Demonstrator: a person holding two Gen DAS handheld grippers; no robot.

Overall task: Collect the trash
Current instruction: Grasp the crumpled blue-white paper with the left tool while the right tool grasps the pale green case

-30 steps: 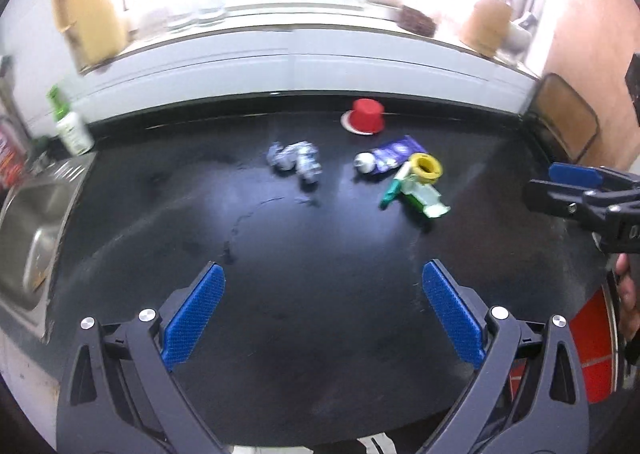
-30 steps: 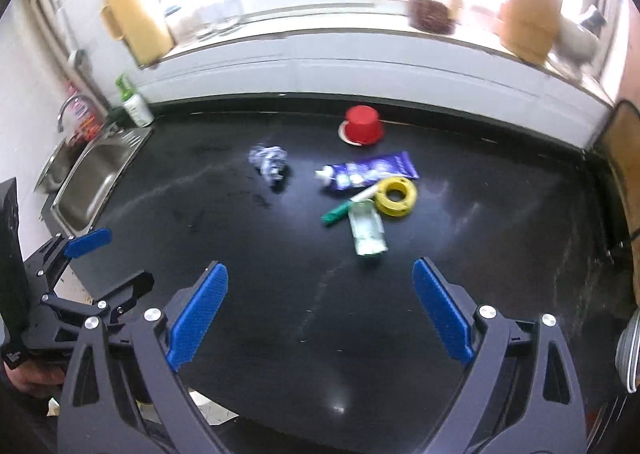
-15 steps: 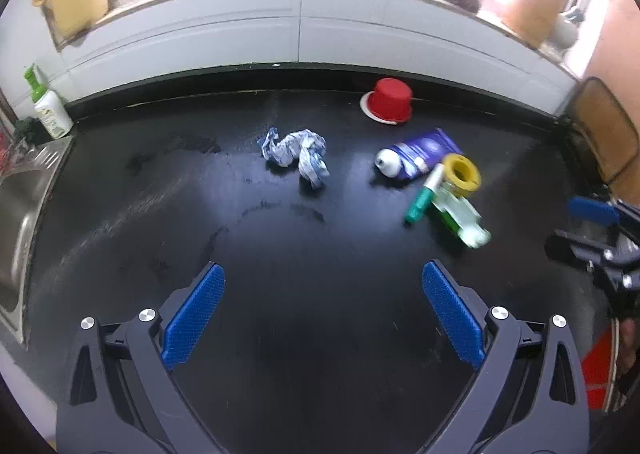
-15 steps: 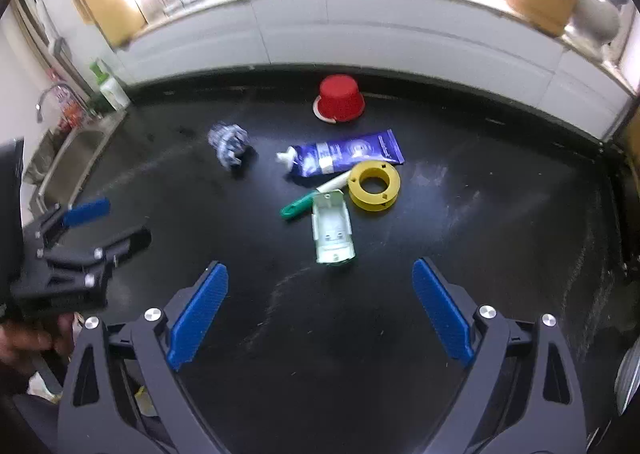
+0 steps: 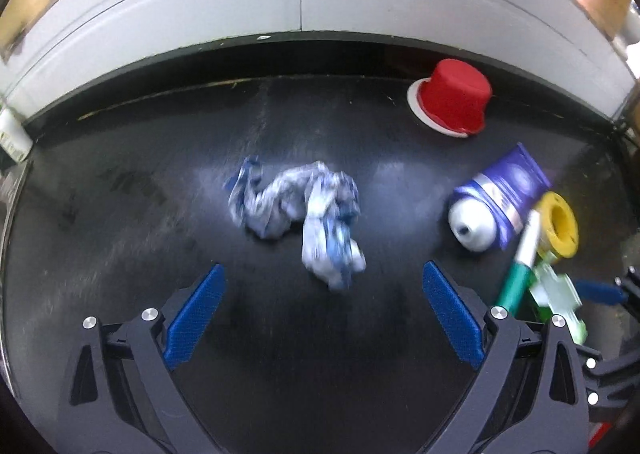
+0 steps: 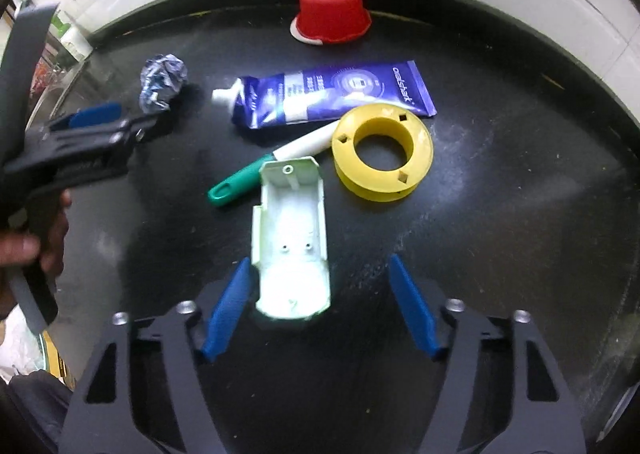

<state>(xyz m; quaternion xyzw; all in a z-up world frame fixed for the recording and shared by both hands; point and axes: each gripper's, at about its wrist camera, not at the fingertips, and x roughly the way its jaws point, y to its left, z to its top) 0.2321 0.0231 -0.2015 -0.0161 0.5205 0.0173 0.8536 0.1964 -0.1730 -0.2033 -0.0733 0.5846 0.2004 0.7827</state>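
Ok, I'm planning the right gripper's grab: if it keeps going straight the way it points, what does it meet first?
Most likely the pale green plastic shell, whose near end already lies between the open right gripper fingers, closer to the left one. Height above the counter is unclear.

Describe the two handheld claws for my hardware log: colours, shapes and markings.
Both look identical. The left claw and right claw each have two flat, ribbed blue fingers on black angular arms with triangular cut-outs and round silver bolts. No cables or printed markings show. Seen from the right wrist camera, a bare hand grips the left claw's dark handle; no sleeve is visible.
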